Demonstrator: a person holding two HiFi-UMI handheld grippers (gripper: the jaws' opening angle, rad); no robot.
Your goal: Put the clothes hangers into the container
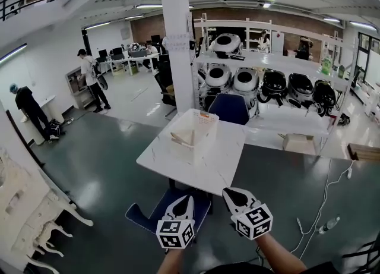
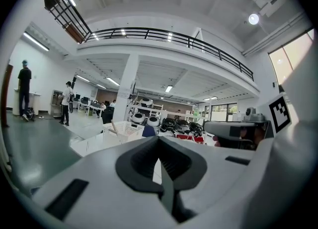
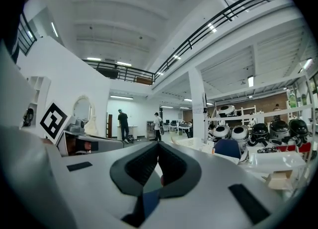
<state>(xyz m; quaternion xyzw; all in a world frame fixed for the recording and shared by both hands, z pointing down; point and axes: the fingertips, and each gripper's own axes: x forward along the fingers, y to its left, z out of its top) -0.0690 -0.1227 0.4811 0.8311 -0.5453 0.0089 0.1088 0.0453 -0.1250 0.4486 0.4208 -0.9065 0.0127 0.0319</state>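
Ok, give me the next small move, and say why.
Probably just pull back: the left gripper and right gripper are shut and empty, short of the table, and the only hanger-like piece already lies in the basket.

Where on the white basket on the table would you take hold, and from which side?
Probably the top rim of the basket on its right-hand side, coming down from above with the fingers astride the wall. The wall is thin and upright, the top is open, and the hanger leans in its left part.

Two tongs, one table, one container
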